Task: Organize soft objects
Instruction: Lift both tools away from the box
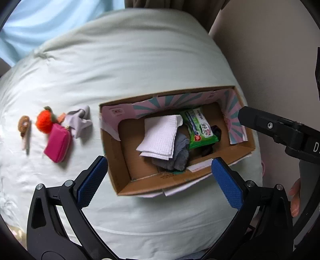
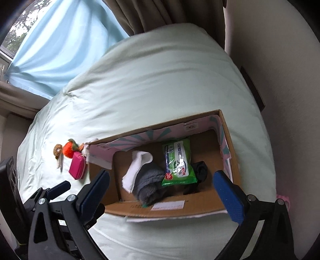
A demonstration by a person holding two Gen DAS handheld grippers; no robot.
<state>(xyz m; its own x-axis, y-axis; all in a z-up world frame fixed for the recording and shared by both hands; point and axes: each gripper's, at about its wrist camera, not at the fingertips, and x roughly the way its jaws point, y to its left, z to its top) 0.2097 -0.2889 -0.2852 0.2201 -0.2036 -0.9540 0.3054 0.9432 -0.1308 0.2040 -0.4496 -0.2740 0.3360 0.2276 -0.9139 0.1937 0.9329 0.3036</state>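
Both grippers hang released and empty above the cardboard box (image 1: 124,160) on the bed (image 1: 130,66). The pink pouch (image 1: 58,143) lies left of the box, nearer the left gripper (image 1: 160,178) than the right gripper (image 2: 161,193).

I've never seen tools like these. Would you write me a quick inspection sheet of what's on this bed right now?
Surface: pale green bedcover, rumpled.
Job's things: cardboard box holds a white cloth, grey cloth, green wipes pack and something dark. Outside, to its left: pink pouch, orange plush, lilac cloth, brown trinket.
Clutter: nothing seen.
Grippers: left gripper and right gripper above the box, jaws open, empty.
Cables: nothing seen.
Surroundings: blue curtain, brown curtain, wall.
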